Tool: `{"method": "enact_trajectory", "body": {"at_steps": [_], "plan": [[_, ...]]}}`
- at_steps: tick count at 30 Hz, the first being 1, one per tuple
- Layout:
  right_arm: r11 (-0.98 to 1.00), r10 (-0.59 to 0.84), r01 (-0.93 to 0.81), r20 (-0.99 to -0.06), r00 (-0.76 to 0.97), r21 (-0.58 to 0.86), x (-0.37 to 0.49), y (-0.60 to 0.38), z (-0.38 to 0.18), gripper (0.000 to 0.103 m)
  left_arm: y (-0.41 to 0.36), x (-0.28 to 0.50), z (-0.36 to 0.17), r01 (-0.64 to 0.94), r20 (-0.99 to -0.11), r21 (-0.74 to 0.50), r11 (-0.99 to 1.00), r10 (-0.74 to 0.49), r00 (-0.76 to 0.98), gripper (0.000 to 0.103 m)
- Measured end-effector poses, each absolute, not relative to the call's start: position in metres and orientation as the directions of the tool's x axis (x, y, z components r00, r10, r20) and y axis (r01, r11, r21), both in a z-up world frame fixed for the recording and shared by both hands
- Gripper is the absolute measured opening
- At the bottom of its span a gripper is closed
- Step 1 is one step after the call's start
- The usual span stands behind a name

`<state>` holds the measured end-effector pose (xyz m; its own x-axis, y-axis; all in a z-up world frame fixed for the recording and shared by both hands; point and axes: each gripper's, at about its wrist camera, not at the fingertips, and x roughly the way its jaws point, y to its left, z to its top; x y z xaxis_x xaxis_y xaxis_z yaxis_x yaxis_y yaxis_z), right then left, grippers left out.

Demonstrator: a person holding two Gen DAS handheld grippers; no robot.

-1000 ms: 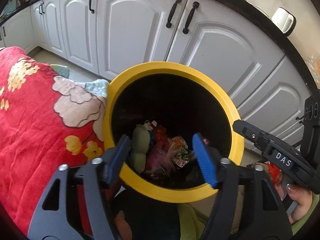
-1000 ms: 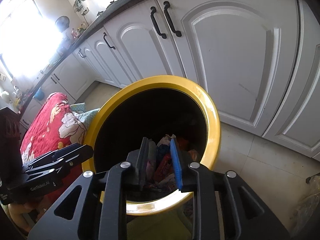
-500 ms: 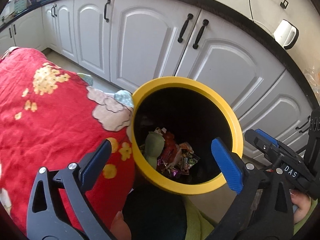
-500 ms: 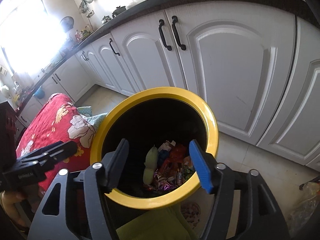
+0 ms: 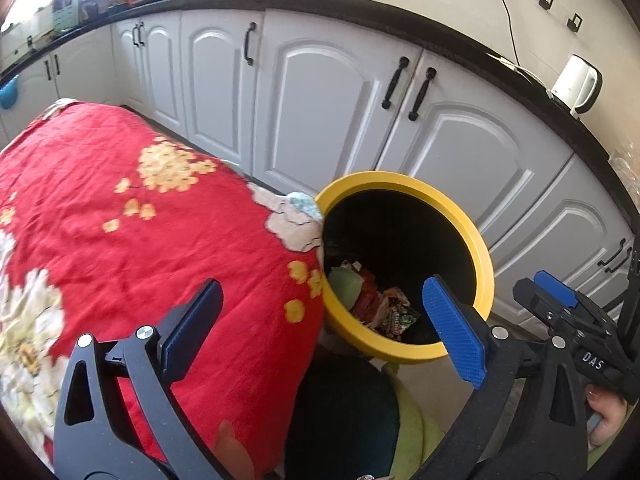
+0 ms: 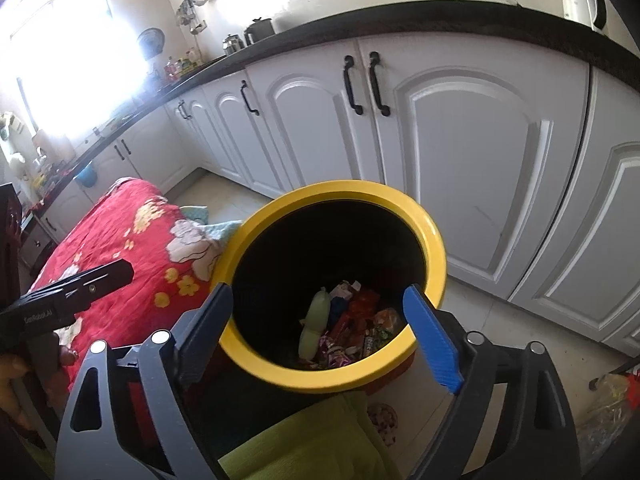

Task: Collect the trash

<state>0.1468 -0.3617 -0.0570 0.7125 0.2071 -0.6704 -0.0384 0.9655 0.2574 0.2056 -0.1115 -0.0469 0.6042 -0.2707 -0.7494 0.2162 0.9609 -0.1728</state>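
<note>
A yellow-rimmed black trash bin (image 5: 482,248) (image 6: 434,248) stands on the floor beside the red cloth. Colourful wrappers (image 5: 394,312) (image 6: 352,332) and a pale green piece (image 6: 318,312) lie at its bottom. My left gripper (image 5: 320,328) is open and empty, raised above the cloth's edge and the bin's near rim. My right gripper (image 6: 320,328) is open and empty, above the bin's near rim. The right gripper also shows in the left wrist view (image 5: 560,300), and the left gripper in the right wrist view (image 6: 80,288).
A red floral cloth (image 5: 140,220) (image 6: 120,240) covers a surface left of the bin. White cabinets with black handles (image 5: 320,100) (image 6: 480,140) stand behind under a dark counter with a white kettle (image 5: 576,84). A plastic bag (image 6: 612,396) lies on the floor at right.
Both grippers opened wide and drew back up from the bin. The right one let go of what it held between its pads. The left view swung left over the cloth.
</note>
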Motion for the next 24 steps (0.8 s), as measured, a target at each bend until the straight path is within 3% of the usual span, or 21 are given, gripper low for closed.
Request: {"method": "enact_trajectory", "body": {"at_steps": [7,19,24], "plan": [[0.965,0.22,-0.064,-0.651,0.727,0.254,0.13,-0.344,-0.047,0.096,-0.084,0.179,-0.036,0.163,-0.731,-0.133,0.978,-0.208,0.651,0.092],[0.971,0.224,-0.113,-0.647,0.729,0.21,0.107,-0.305,-0.043,0.096,-0.056,0.133,-0.028,0.114,-0.694,-0.07,0.991,-0.131,0.708,0.092],[0.974,0.221,-0.139,-0.602,0.767,0.18,0.09,-0.29,-0.037,0.096,-0.045,0.114,-0.028,0.075,-0.663,-0.047,0.996,-0.087,0.744,0.092]]}}
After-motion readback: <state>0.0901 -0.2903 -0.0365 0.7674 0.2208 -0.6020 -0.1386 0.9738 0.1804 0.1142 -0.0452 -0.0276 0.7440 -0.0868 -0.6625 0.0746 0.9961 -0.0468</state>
